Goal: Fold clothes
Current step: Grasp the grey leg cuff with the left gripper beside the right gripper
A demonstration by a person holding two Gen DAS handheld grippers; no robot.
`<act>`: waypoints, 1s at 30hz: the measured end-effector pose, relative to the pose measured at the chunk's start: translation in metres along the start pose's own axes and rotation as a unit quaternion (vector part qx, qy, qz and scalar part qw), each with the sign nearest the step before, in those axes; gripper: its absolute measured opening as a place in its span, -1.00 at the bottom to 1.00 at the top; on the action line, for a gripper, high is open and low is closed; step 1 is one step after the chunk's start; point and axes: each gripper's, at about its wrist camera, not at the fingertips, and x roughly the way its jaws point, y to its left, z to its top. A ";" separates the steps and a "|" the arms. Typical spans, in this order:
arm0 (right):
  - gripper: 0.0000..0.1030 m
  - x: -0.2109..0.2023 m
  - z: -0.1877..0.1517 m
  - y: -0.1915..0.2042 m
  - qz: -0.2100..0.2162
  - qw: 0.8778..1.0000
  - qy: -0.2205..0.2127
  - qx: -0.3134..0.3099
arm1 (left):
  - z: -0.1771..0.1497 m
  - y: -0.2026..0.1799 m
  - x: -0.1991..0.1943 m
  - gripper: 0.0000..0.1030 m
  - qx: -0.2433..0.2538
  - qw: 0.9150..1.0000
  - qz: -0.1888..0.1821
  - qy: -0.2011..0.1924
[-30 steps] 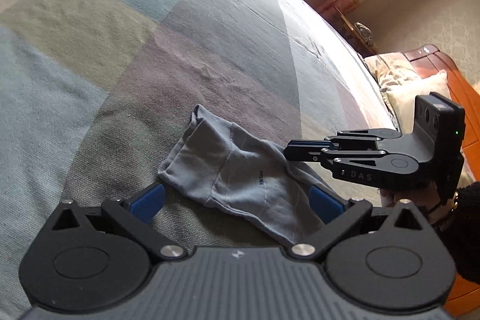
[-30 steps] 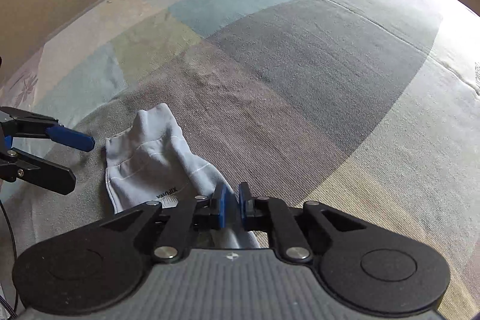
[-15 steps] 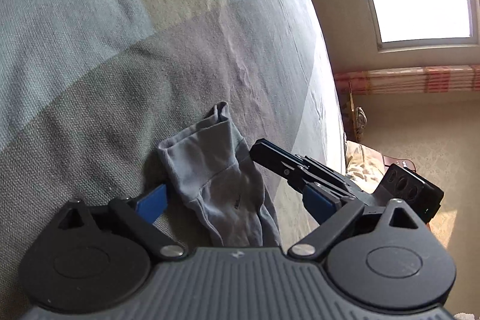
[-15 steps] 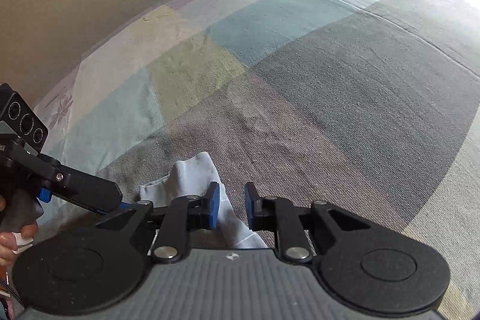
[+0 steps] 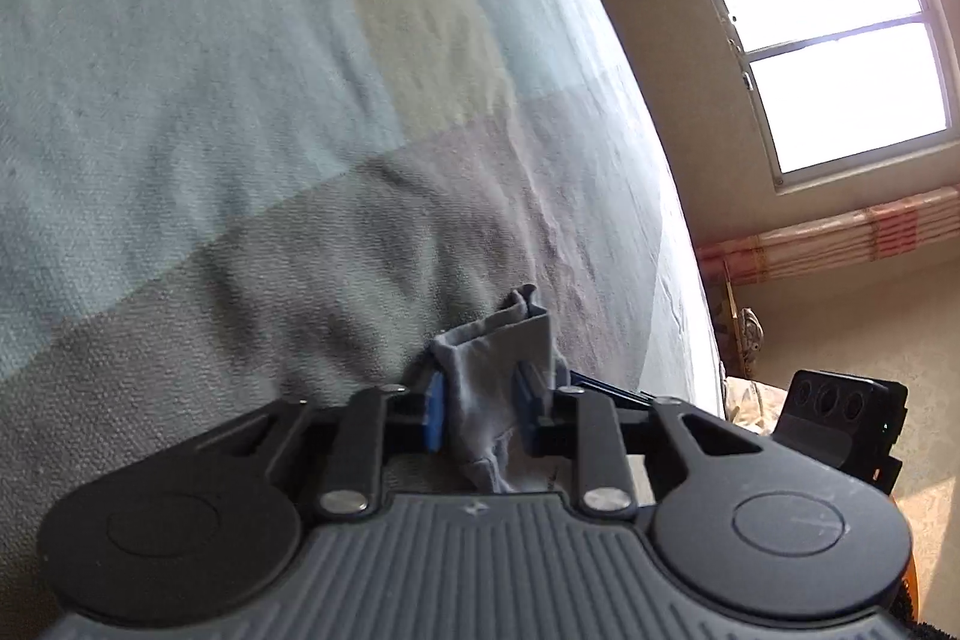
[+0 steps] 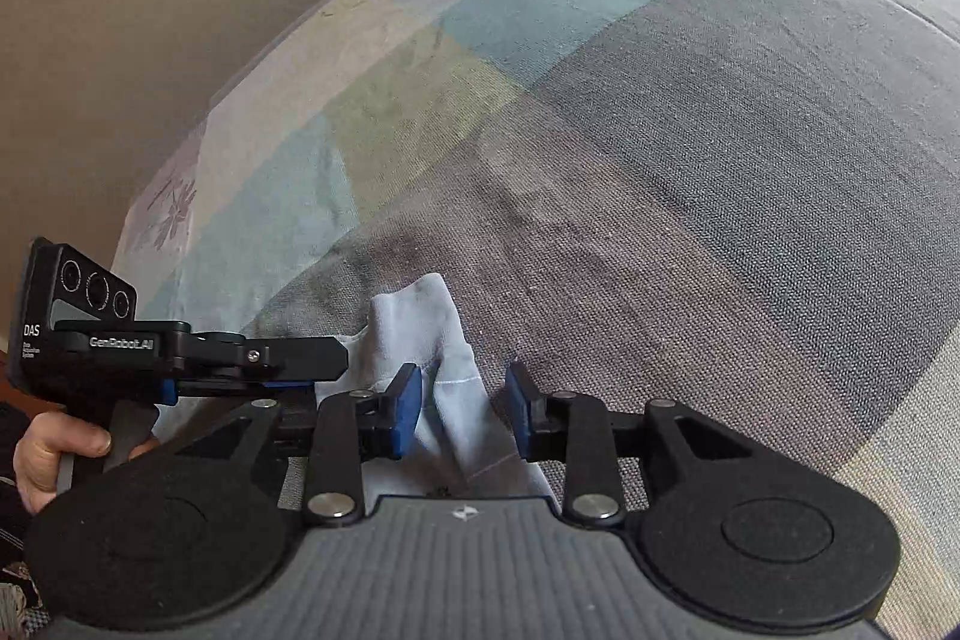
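"DAS" and "GenRobot.AI" printed on left gripper; smaller text unreadable

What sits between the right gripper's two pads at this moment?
In the right wrist view, the pale blue-grey garment runs up between the open right gripper pads, touching neither. The left gripper reaches in alongside.

**Small grey-blue garment bunched on the bed**

The garment was a small piece of pale grey-blue knit cloth, lying crumpled on the grey patch of the checked bedspread. It was gathered into a narrow, ridged strip, with soft folds running along its length and a faint stitched seam crossing it. Its far end stood up slightly in a rumpled peak, the edge curled over. The near end ran out of sight at the bottom of both views.
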 end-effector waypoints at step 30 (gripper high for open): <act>-0.55 -0.149 -0.105 -0.015 -0.217 0.975 -0.020 0.049 | -0.047 -0.135 -0.014 -0.34 0.430 0.897 0.061 0.080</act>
